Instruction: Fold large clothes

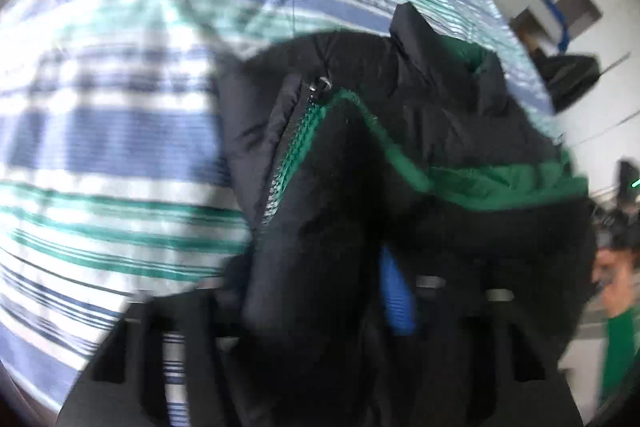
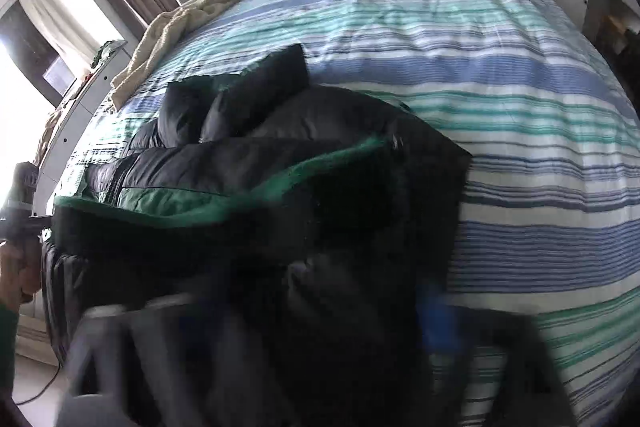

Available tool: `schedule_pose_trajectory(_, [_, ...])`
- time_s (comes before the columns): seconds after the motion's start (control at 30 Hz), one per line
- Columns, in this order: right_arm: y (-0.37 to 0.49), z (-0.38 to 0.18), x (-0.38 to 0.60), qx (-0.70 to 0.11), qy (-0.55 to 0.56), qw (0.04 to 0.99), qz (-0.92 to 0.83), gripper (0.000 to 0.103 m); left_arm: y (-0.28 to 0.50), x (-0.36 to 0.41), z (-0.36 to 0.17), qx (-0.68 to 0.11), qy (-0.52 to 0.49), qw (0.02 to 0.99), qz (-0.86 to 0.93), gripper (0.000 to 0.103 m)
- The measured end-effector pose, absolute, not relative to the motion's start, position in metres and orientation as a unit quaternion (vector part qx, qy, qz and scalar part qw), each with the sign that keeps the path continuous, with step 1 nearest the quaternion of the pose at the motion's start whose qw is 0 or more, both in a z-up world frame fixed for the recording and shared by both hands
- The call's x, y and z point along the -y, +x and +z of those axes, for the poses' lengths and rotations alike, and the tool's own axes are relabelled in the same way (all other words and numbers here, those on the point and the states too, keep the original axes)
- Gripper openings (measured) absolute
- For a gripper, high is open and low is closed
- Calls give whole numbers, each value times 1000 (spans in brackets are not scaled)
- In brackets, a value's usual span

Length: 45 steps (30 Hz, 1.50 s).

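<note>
Your left gripper [image 1: 320, 307] and right gripper [image 2: 320, 307] jaws each pinch the soft, puffy, slippery black jacket [image 2: 260, 155]; grip its green-lined hem.

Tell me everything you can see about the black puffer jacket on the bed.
The black puffer jacket is quilted and shiny, with a green lining and a zipper on green tape. It lies bunched and partly folded on the striped bedspread, collar end raised. Its near edge fills both hand-held grippers, left and right, which pinch the fabric.
</note>
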State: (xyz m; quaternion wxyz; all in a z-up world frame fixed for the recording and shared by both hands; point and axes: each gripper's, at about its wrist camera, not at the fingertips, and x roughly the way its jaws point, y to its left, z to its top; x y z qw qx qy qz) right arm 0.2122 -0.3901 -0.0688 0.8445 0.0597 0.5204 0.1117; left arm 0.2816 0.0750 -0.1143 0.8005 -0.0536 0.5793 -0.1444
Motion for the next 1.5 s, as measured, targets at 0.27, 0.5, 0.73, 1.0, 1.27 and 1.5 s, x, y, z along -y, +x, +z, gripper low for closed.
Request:
schedule_pose_trajectory(0.27, [221, 26, 394, -394, 33, 917, 55, 14, 296, -75, -6, -432, -58, 892, -116, 14])
schedule_pose_trajectory(0.5, [286, -41, 402, -410, 31, 911, -35, 14, 368, -31, -78, -406, -12, 914, 7, 16])
schedule_pose_trajectory(0.73, [286, -139, 421, -416, 91, 903, -51, 16, 375, -40, -170, -430, -23, 902, 20, 24])
schedule_pose_trajectory(1.0, [291, -157, 434, -402, 137, 905, -36, 19, 381, -51, -181, -425, -75, 902, -4, 27])
schedule_pose_trajectory(1.27, [291, -158, 429, -399, 139, 906, -35, 21, 384, -46, -180, -431, -65, 900, 7, 32])
schedule_pose_trajectory(1.5, [290, -148, 457, -430, 213, 877, 9, 36, 378, -50, -155, -473, -37, 880, 24, 63])
